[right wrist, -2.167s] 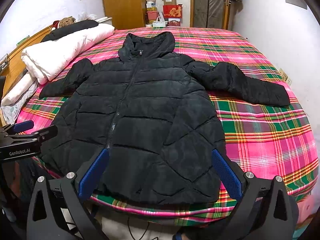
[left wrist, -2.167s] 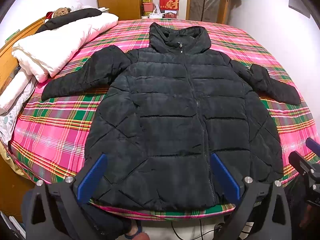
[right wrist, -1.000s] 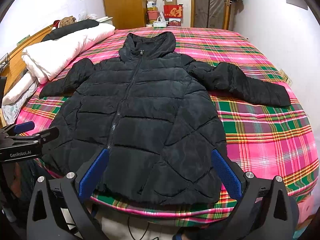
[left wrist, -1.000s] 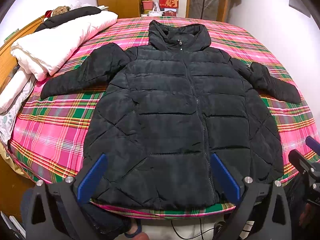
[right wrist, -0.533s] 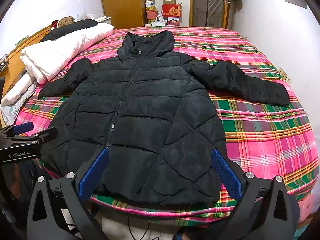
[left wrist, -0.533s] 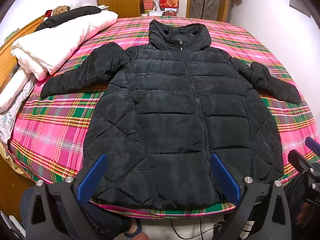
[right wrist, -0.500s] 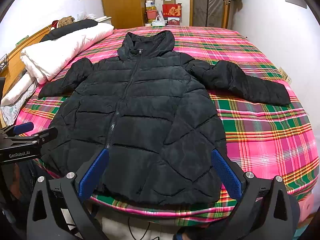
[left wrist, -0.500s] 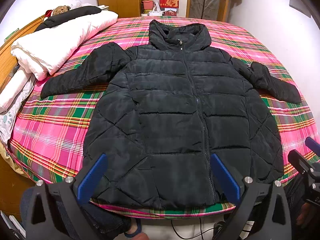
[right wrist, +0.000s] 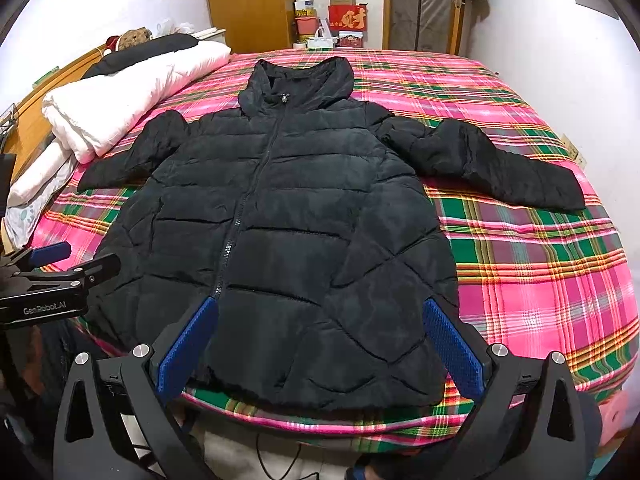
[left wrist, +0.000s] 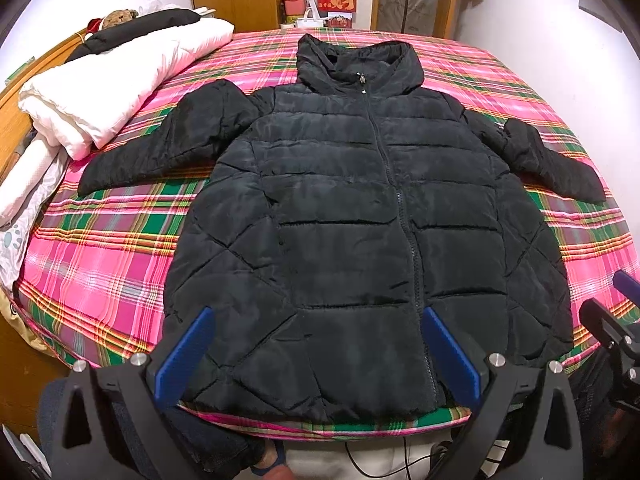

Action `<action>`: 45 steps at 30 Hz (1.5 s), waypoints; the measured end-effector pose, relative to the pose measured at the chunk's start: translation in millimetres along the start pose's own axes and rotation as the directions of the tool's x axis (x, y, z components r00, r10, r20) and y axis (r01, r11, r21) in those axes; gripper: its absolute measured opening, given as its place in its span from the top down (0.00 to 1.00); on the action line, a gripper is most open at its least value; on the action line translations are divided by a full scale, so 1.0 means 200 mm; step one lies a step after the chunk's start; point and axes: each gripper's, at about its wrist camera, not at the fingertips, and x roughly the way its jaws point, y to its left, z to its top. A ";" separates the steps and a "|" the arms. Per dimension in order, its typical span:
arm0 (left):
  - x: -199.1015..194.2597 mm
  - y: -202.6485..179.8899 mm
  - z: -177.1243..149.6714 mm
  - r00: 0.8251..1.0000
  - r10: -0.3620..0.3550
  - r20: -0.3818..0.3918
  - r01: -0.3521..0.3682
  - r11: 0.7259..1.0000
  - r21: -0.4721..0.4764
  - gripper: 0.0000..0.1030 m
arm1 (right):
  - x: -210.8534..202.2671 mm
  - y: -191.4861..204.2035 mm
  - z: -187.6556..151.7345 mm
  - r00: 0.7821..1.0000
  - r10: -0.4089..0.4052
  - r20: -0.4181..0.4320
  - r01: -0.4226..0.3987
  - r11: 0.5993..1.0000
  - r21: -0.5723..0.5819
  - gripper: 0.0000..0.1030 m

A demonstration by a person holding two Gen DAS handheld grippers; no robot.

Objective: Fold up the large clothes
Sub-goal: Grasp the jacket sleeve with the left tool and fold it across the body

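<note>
A black quilted puffer jacket (left wrist: 360, 216) (right wrist: 288, 216) lies flat and zipped on the plaid bed, hood toward the far side and both sleeves spread out. Its hem reaches the near edge of the bed. My left gripper (left wrist: 316, 320) hovers open just above the hem, left of the zipper, with nothing between its blue pads. My right gripper (right wrist: 320, 312) is open too, above the hem on the jacket's right half. Each gripper shows at the edge of the other's view, the right one (left wrist: 612, 320) low at the right and the left one (right wrist: 60, 260) at the left.
The bed (left wrist: 100, 264) wears a pink and green plaid cover. A folded white duvet (left wrist: 104, 92) and pillows are stacked along the left side by the wooden headboard. Boxes and a wardrobe (right wrist: 248, 4) stand beyond the far edge. A white wall (right wrist: 560, 40) runs along the right.
Both views have shifted only slightly; the jacket lies as before and both grippers stay open near the hem.
</note>
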 end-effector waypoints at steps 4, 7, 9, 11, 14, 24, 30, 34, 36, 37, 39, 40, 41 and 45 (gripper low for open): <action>0.04 0.05 0.06 1.000 -0.003 0.008 0.003 1.000 -0.007 0.00 | 0.05 0.04 0.06 1.000 0.007 -0.005 -0.008 0.999 -0.032 0.01; 0.09 0.14 0.13 1.000 -0.010 0.014 0.010 0.999 -0.035 0.00 | 0.09 0.08 0.13 1.000 0.011 0.003 -0.011 0.998 -0.055 0.01; 0.12 0.20 0.19 1.000 -0.008 0.017 0.009 0.998 -0.054 0.00 | 0.13 0.11 0.19 1.000 0.012 0.010 -0.011 0.997 -0.070 0.01; 0.17 0.28 0.25 1.000 0.003 0.021 -0.002 0.997 -0.072 0.00 | 0.18 0.15 0.26 1.000 0.010 0.016 -0.009 0.996 -0.088 0.01; 0.23 0.40 0.35 1.000 0.008 0.024 -0.005 0.995 -0.104 0.00 | 0.27 0.21 0.36 1.000 0.009 0.022 -0.006 0.992 -0.122 0.01; 0.47 0.85 0.64 0.999 -0.029 0.037 0.038 0.963 -0.267 0.02 | 0.56 0.33 0.59 1.000 0.017 0.001 -0.016 0.985 -0.172 0.01; 0.67 1.08 0.71 0.999 0.035 0.002 -0.032 0.948 -0.318 0.05 | 0.73 0.39 0.65 0.999 0.017 -0.034 -0.023 0.982 -0.188 0.01; 0.80 1.23 0.73 0.998 0.065 -0.023 -0.069 0.932 -0.357 0.05 | 0.83 0.40 0.68 0.999 0.014 -0.053 -0.023 0.982 -0.189 0.01; 0.87 1.31 0.74 0.998 0.054 -0.028 -0.061 0.920 -0.387 0.06 | 0.87 0.40 0.68 0.998 0.013 -0.064 -0.024 0.982 -0.186 0.01; 0.91 1.36 0.74 0.999 0.043 -0.028 -0.051 0.914 -0.402 0.12 | 0.89 0.40 0.69 0.998 0.012 -0.069 -0.025 0.982 -0.186 0.01; 0.97 1.45 0.74 0.997 0.060 -0.039 -0.071 0.894 -0.442 0.17 | 0.93 0.40 0.68 0.996 0.012 -0.085 -0.028 0.982 -0.188 0.01; 1.01 1.50 0.73 0.996 0.071 -0.050 -0.086 0.881 -0.464 0.19 | 0.94 0.39 0.68 0.996 0.010 -0.089 -0.027 0.981 -0.190 0.01; 1.04 1.54 0.73 0.995 0.079 -0.058 -0.098 0.868 -0.488 0.21 | 0.95 0.39 0.68 0.996 0.007 -0.094 -0.025 0.981 -0.193 0.01; 1.13 1.70 0.71 0.995 0.083 -0.050 -0.097 0.815 -0.571 0.23 | 0.99 0.36 0.66 0.994 -0.004 -0.108 -0.017 0.981 -0.192 0.01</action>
